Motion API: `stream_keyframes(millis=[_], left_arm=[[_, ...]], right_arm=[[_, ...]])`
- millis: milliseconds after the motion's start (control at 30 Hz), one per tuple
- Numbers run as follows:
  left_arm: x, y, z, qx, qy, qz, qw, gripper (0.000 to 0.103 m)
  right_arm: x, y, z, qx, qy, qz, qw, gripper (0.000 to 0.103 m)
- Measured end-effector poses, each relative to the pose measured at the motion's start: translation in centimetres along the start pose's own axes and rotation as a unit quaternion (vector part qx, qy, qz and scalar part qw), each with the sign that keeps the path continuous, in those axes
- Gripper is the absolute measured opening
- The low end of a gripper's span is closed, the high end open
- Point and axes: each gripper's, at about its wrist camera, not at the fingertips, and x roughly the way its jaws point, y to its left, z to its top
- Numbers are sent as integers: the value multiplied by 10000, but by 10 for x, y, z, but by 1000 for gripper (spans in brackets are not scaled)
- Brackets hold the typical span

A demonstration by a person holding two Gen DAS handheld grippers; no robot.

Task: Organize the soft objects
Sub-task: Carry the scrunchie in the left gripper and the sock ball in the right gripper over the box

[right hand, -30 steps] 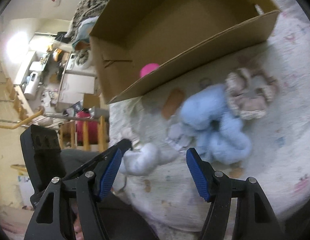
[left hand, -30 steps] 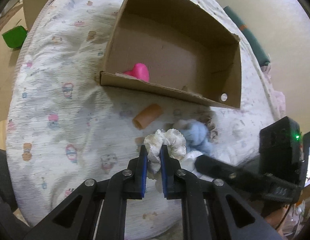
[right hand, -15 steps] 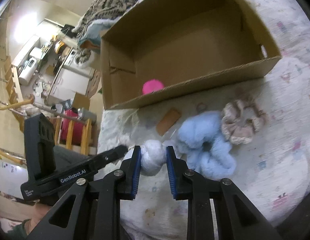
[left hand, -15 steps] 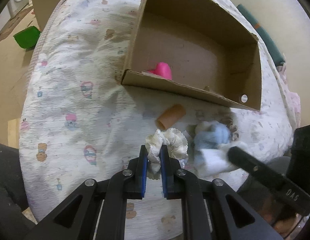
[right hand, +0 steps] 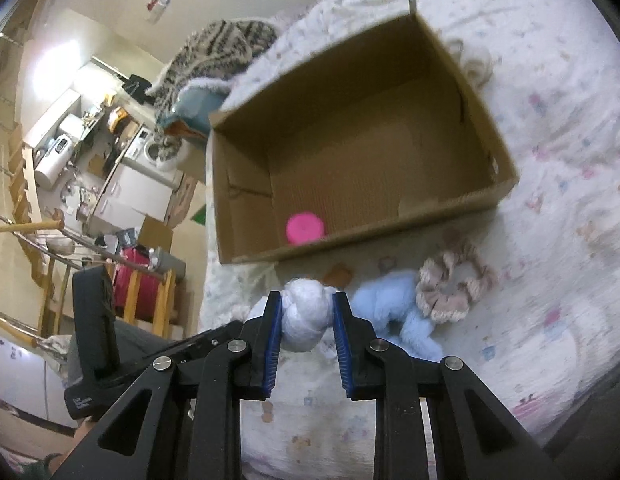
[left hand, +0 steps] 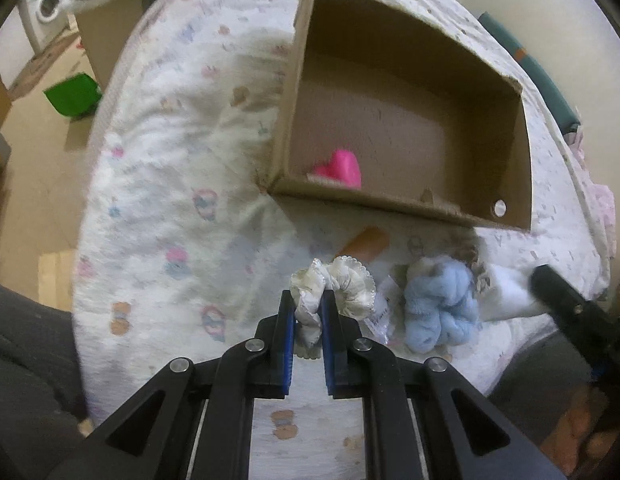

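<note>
The right gripper, wide apart over the bed a second ago, has just closed its jaws on a white knotted soft bundle and lifted it, so this piece looks ready to carry to the cardboard box. The left gripper still pinches a cream scrunchie. The box holds only a pink item; the blue fluffy toy and beige scrunchie lie outside on the bedspread.

A printed white bedspread carries a cardboard box, blue plush, orange tube and pink scrunchie.
</note>
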Motion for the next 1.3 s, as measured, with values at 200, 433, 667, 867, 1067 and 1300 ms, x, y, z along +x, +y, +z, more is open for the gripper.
stream_keyframes(millis=[200,433,667,867,1067,1300], left_arm=[[-20,-7,14,164,-303,108,9993,11],[-36,-18,33,315,-577,172,9977,11],[-40,-30,60,499,-733,241,9958,11],[-33,-37,77,579,-741,249,9953,11],[-17,-45,90,703,-676,284,9948,11],[7,-58,98,952,-724,386,9921,11]], right_arm=[[-17,6,12,-44,-219,-63,9997,26],[-23,10,27,-154,-302,-143,9993,26],[-20,11,48,-263,-334,-283,9987,26],[-12,5,68,-278,-345,-393,9982,26],[4,-6,82,-204,-280,-467,9983,26],[30,-25,80,-29,-82,-574,9983,26]])
